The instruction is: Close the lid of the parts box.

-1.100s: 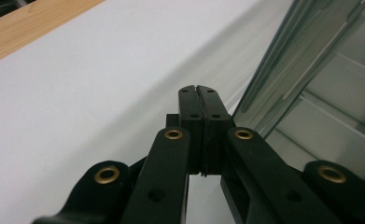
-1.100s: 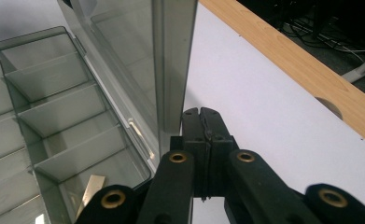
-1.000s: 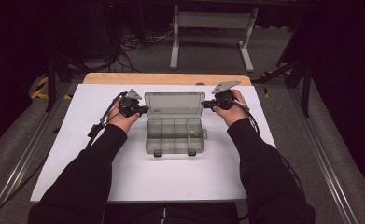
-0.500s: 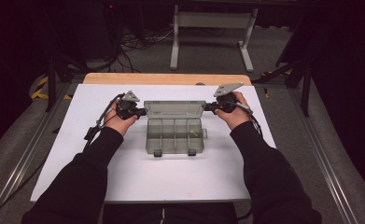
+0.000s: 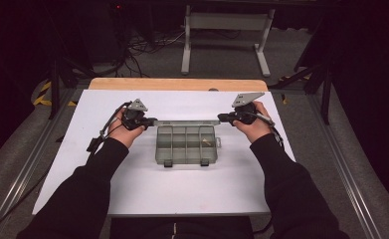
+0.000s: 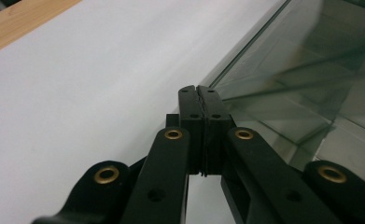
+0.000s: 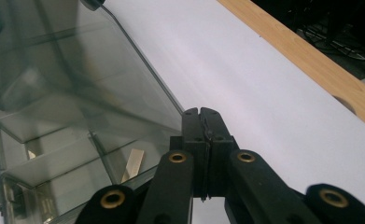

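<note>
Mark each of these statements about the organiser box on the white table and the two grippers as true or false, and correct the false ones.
1. The clear compartment box lies on the white table between the two grippers. True.
2. The left gripper has its jaws wide open. False: the jaws are pressed together, at the edge of the box's clear lid.
3. The right gripper has its jaws shut. True.
4. Every compartment of the box is bare. False: a small pale piece lies in one compartment.
5. The box's two latches face the far, wooden edge of the table. False: they are on the side nearest the person.
</note>
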Motion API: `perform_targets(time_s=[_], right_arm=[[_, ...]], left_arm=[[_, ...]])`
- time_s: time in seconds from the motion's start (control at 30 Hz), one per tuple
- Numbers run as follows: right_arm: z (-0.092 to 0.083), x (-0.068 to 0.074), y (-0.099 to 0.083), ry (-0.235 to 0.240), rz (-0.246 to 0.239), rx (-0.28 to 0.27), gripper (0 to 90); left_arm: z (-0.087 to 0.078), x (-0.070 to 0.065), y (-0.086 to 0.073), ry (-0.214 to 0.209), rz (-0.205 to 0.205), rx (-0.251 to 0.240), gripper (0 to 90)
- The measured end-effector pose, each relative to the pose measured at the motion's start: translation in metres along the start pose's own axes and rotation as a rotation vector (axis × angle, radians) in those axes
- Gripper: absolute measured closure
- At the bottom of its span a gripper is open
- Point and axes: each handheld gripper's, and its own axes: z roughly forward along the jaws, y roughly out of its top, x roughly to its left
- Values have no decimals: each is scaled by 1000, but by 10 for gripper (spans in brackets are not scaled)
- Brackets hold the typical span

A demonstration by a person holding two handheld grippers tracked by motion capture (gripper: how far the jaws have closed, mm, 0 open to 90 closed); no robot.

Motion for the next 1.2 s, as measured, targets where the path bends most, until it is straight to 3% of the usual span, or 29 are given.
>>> perform_targets(time_s=[0.23, 0.43, 0.57, 0.93, 1.2], right_arm=[[-7, 6, -5, 17, 15, 3, 900], [-13, 18, -6, 18, 38, 37, 900], [-17, 27, -8, 37, 38, 43, 900], [-20, 50, -9, 81, 17, 20, 900], [-16, 64, -13, 114, 20, 25, 900]], left_arm=[[-5, -7, -2, -30, 7, 7, 898], [-12, -12, -6, -121, -46, -10, 897], [-18, -16, -8, -149, -54, -8, 898], [-37, -41, -11, -212, -40, -24, 898], [-42, -59, -15, -252, -31, -23, 899]])
